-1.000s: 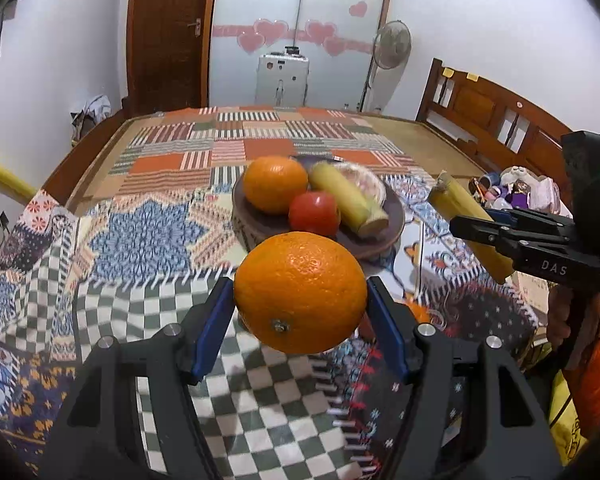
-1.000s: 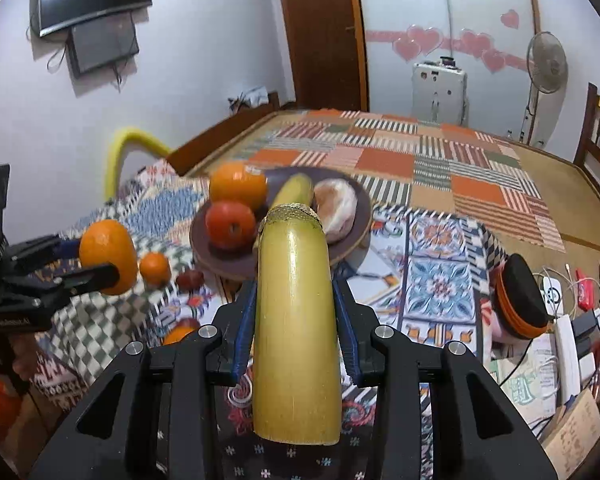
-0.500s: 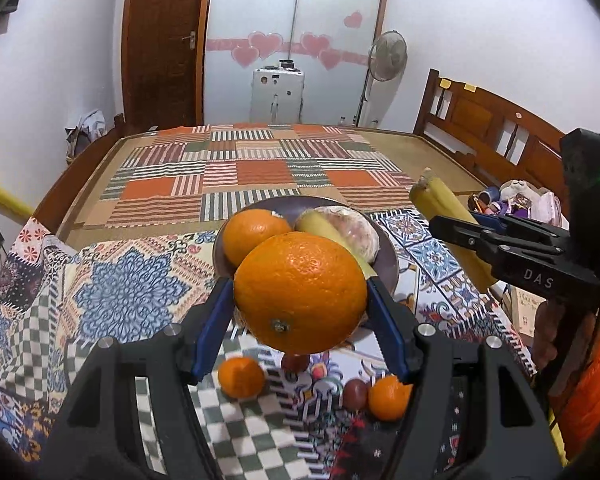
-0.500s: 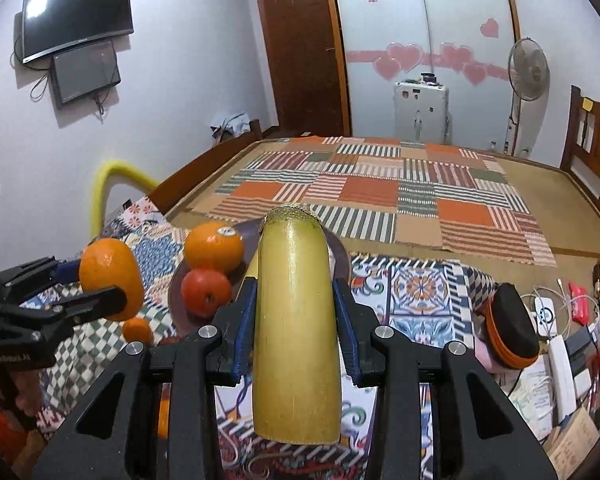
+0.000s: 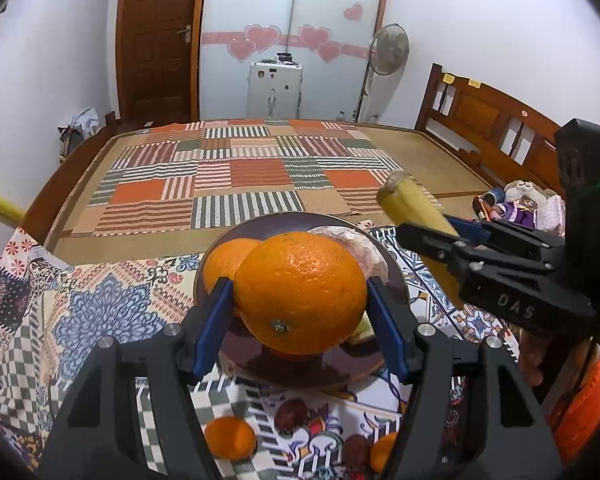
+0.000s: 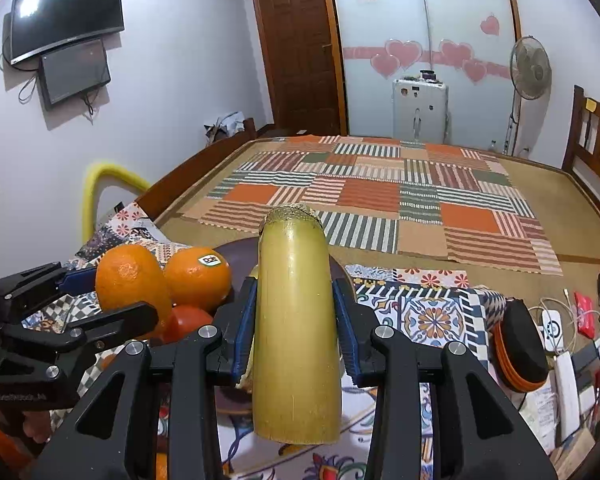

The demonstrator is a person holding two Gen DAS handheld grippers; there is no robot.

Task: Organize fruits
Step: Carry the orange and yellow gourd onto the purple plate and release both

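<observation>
While plate (image 5: 396,280) crowds below — small oranges (image 5: 230,438) nearby.

Plate (image 5: 394,280) on tabletop (image 5: 100,304): stickered orange (image 6: 198,278) in it, held orange (image 5: 300,292) above its near part, small fruits (image 5: 230,438) before it, bed (image 5: 240,176) behind.

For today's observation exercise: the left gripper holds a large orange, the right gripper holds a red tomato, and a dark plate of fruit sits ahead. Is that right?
Not quite. The right gripper holds a yellow-green cane-like stalk, not a tomato, as the right wrist view shows. The left gripper does hold the large orange, with the dark plate ahead.
</observation>
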